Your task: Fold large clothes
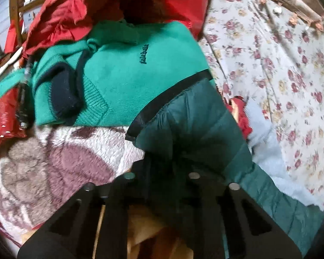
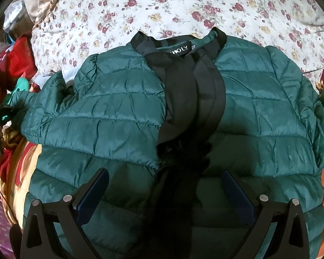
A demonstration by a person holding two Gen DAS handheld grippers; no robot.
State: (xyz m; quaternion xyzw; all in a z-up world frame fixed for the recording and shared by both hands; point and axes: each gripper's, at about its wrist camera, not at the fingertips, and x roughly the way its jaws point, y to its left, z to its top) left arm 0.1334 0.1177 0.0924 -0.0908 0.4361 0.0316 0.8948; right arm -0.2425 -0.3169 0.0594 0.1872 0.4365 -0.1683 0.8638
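Observation:
A dark green quilted puffer jacket (image 2: 259,108) with black collar and lining lies front up on the floral bed sheet (image 2: 162,6), collar at the far side. My right gripper (image 2: 165,185) is open and empty just above its lower middle, one finger on each side of the black front opening. In the left wrist view my left gripper (image 1: 159,166) is shut on the jacket's sleeve (image 1: 194,125), near its black-edged cuff; the fingertips are buried in the fabric.
A bright green knit sweater (image 1: 123,69) with navy trim lies folded beyond the sleeve, with red clothes (image 1: 75,6) behind it. A fuzzy white and mauve blanket (image 1: 60,157) lies at the left. The floral sheet (image 1: 280,54) extends to the right. An orange patterned blanket (image 2: 17,151) lies under the jacket's left side.

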